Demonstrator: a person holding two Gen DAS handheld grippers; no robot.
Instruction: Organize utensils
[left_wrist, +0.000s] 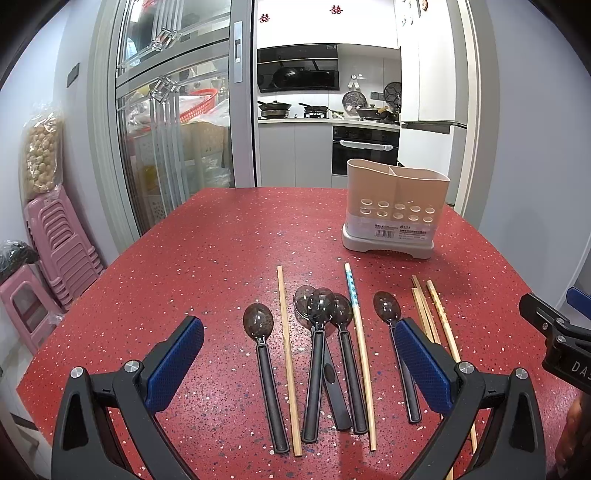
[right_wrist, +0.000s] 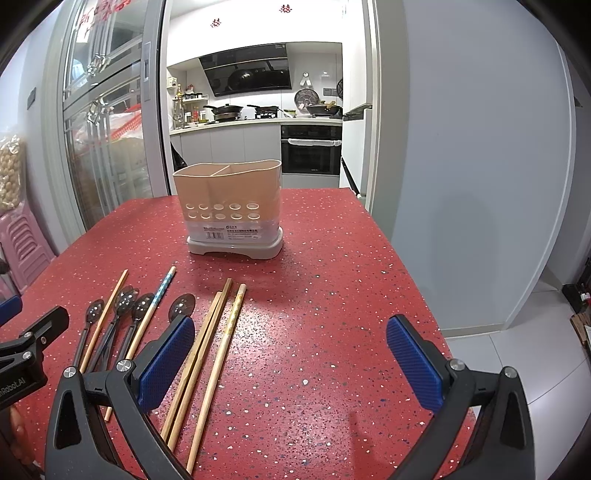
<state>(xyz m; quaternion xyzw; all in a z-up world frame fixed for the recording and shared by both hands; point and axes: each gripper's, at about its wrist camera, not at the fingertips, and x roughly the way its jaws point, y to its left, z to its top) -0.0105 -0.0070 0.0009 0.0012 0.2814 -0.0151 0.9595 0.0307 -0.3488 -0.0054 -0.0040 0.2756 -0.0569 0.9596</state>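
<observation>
Holder (left_wrist: 397, 206): upright, empty, awaiting utensils.
Spoons (left_wrist: 321, 332), chopsticks (right_wrist: 207, 354): flat before holder.
My left gripper (left_wrist: 299, 365), right gripper (right_wrist: 291, 365): both released, empty.

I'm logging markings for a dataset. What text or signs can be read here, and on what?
"DA": cut-off white letters on the right claw body, left wrist view.
"nRobot.AI": cut-off white letters on the left claw body, right wrist view.
Holder label: barcode and print, too small to read.
Red paper signs above the kitchen door: ornamental characters, too small to read surely.
</observation>
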